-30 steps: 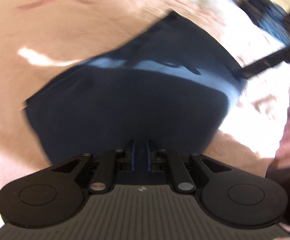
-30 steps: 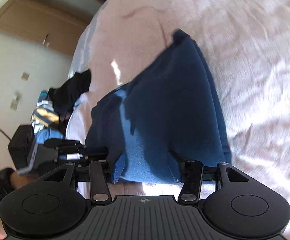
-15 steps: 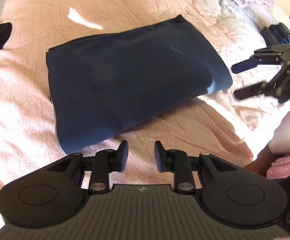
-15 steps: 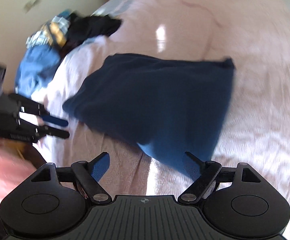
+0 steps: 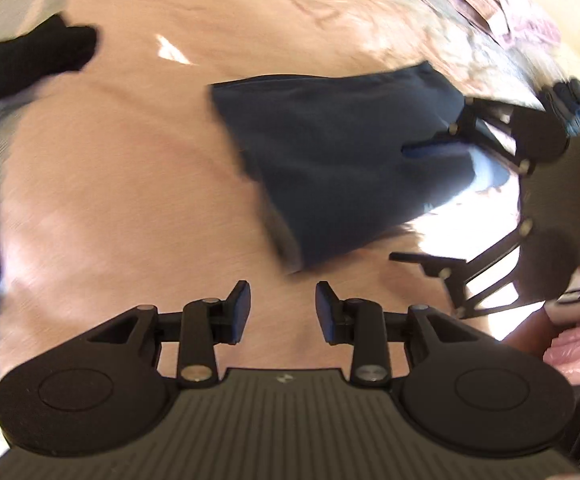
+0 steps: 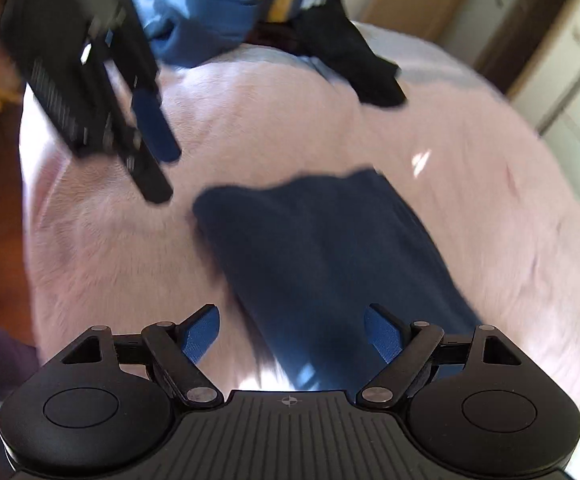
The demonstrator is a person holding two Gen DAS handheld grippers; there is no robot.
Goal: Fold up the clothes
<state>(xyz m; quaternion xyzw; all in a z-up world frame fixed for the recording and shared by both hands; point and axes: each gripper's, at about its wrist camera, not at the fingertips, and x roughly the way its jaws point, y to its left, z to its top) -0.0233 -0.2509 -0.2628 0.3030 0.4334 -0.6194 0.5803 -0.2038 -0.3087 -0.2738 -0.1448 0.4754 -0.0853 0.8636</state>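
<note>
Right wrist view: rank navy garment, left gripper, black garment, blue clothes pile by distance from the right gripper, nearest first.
From the right gripper, which is open:
1. Navy garment, folded, just ahead between the fingers.
2. Left gripper, open, upper left, above the bedspread.
3. Black garment and blue clothes pile, both at the far edge; too close to call.

The pink bedspread (image 6: 469, 208) lies bare all around the folded navy garment (image 6: 329, 256), so there is open passage on its far side and along both long edges. A black garment (image 6: 361, 68) and a heap of blue and striped clothes (image 6: 218, 12) crowd the far edge of the bed, well apart from the navy piece. The left gripper (image 6: 162, 160), jaws apart, hangs over the bedspread near one corner of the navy garment, narrowing the way in there.
</note>
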